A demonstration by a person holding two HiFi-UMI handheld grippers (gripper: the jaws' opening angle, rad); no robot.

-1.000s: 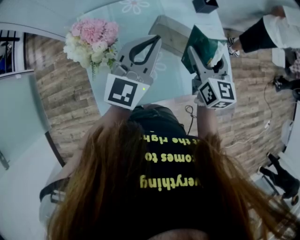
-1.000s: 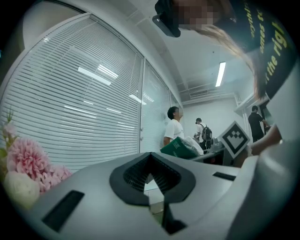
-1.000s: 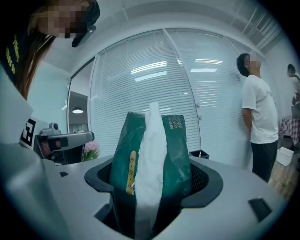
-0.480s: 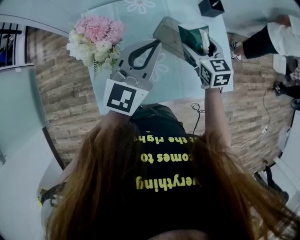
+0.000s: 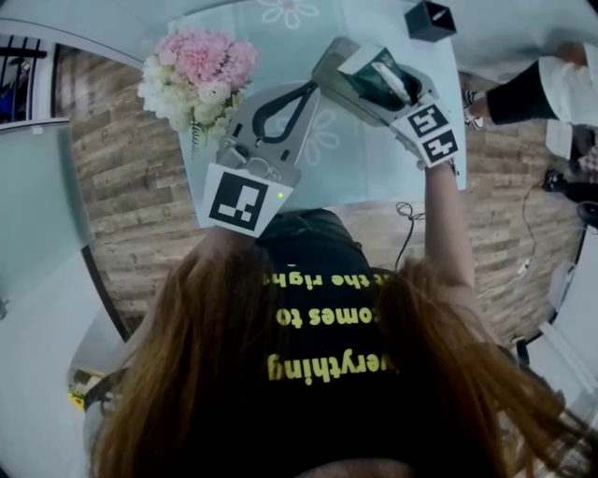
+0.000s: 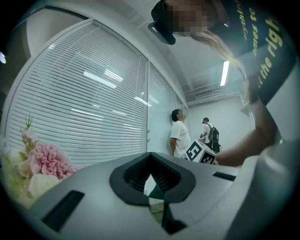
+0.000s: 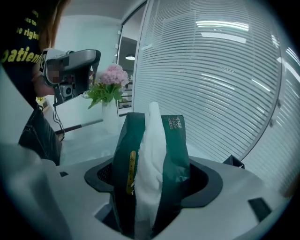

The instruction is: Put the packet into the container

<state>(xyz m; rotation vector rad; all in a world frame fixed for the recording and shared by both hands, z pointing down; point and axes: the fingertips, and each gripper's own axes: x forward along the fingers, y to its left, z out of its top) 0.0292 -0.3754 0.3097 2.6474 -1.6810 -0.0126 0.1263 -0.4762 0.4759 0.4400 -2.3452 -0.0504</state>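
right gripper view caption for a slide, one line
Right gripper clamps a dark green tissue packet, white tissue sticking out, with a pink flower bouquet and window blinds behind.

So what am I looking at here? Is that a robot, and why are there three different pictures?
There is no robot here. A person holds a hand tool with two jaws in each hand. The head view comes from a camera on the person's head, looking down past long hair at a pale table. The other two pictures come from a camera riding on each tool, looking along its jaws. The left gripper is closed on nothing. The right gripper pinches a green tissue packet, with white tissue poking out, right at a grey container on the table. Also on the table are pink and white flowers and a small black box.
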